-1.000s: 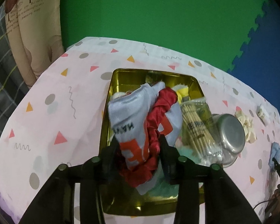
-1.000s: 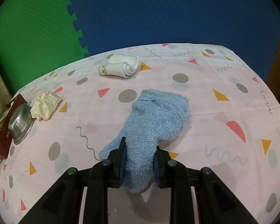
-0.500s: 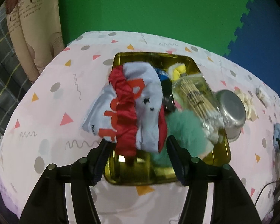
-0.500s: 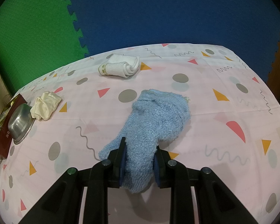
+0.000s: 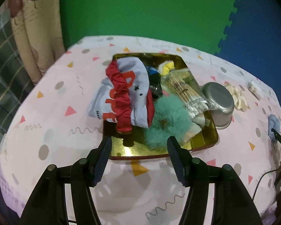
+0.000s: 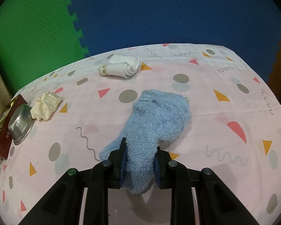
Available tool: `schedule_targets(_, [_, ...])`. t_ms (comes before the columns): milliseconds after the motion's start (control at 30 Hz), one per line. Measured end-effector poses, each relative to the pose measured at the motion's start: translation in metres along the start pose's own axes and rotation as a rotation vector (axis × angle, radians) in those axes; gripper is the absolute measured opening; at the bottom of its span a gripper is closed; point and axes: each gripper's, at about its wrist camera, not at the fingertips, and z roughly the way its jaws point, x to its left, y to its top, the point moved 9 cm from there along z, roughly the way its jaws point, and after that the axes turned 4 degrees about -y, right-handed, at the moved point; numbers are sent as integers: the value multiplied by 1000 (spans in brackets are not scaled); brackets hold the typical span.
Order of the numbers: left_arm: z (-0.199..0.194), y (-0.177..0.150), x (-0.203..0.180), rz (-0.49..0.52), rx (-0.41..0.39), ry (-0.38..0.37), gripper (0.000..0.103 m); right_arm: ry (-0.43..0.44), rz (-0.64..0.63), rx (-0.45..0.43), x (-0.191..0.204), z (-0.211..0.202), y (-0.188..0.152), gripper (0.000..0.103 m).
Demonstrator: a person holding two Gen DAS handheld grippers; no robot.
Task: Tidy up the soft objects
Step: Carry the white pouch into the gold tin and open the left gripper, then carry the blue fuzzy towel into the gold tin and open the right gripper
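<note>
Left wrist view: hovering over the gold tin (image 5: pixel 204 146) with the left gripper (image 5: pixel 138 150) spread wide, gripping nothing, the grey-and-red garment (image 5: pixel 129 93) draping over the tin's left rim beside a teal pompom (image 5: pixel 168 120). Looking like the drop-off step wrapping up. Over on the right wrist, the right gripper (image 6: pixel 140 161) pinching the blue fuzzy sock (image 6: pixel 155 123), lying mid-table. Probably needing a lift next and carrying toward the tin, minding the steel bowl (image 6: pixel 20 123).

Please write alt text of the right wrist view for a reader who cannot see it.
The right hand-held gripper is shut on a fluffy blue sock lying on a pink patterned tablecloth. Farther away lie a rolled white towel, a cream scrunchie and a steel bowl.
</note>
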Motion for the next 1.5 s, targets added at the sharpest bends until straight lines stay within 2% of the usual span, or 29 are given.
schedule_targets(200, [-17,6,0,-21,-93,55,62,4,3,1,0,0,0,25])
schedule_targets(400, [-19,14,6,-47,-150,123,65,0,0,1,0,0,0,25])
schedule_targets(567, [-23,20,9,-84,-216,162,72,1,-1,0,0,0,0,25])
schedule_targets(700, [-17,19,11,-122,-223,149,73,-10,-11,0,0,0,0,25])
schedule_targets(867, [-18,17,14,-102,-247,185,74,-13,6,6,0,0,0,25])
schedule_targets(1000, [-17,15,13,-97,-244,181,80,-53,-7,2,3,-1,1,23])
schedule_targets(1067, [-16,14,11,-90,-235,163,80,-74,-11,-4,3,-2,1,23])
schedule_targets(1333, [-14,13,10,-77,-231,172,83,-121,-16,-20,8,-11,3,21])
schedule_targets(1500, [-18,13,15,-99,-249,193,87,-106,-36,-50,24,-26,10,20])
